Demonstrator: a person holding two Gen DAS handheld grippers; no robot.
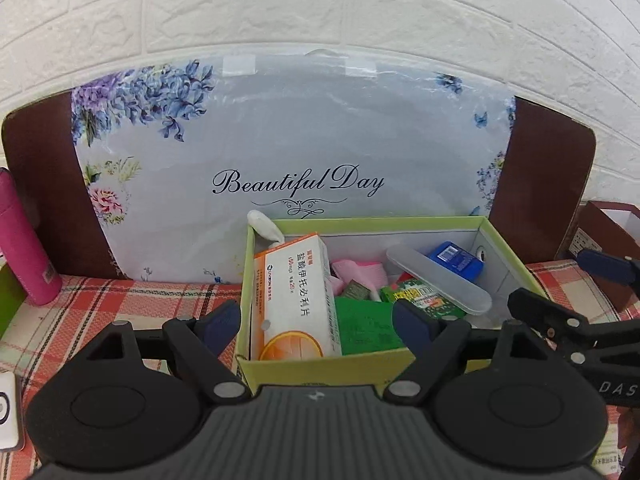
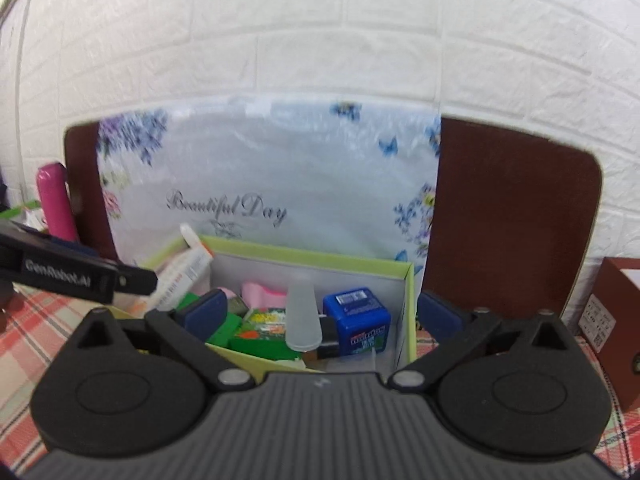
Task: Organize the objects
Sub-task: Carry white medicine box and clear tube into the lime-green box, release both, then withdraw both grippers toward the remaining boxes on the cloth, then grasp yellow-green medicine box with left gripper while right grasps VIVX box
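Two tongs, ours: left tongs [image 1: 316, 320] and right tongs [image 2: 318, 312], both spread wide, grasping nothing, poised over green box [image 1: 508, 254] on plaid counter [image 1: 100, 312]. Medicine carton [image 1: 296, 300], blue tin [image 2: 356, 316], clear case [image 2: 302, 316] already inside. Drop-off looks done; next we fetch another stray item.

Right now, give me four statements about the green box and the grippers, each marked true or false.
1. The green box holds a blue cube-shaped pack. True.
2. The right gripper grips the frosted case. False: its jaws are open, holding nothing.
3. The orange-and-white medicine box stands inside the green box. True.
4. The pink bottle lies inside the green box. False: it stands outside, on the plaid cloth.
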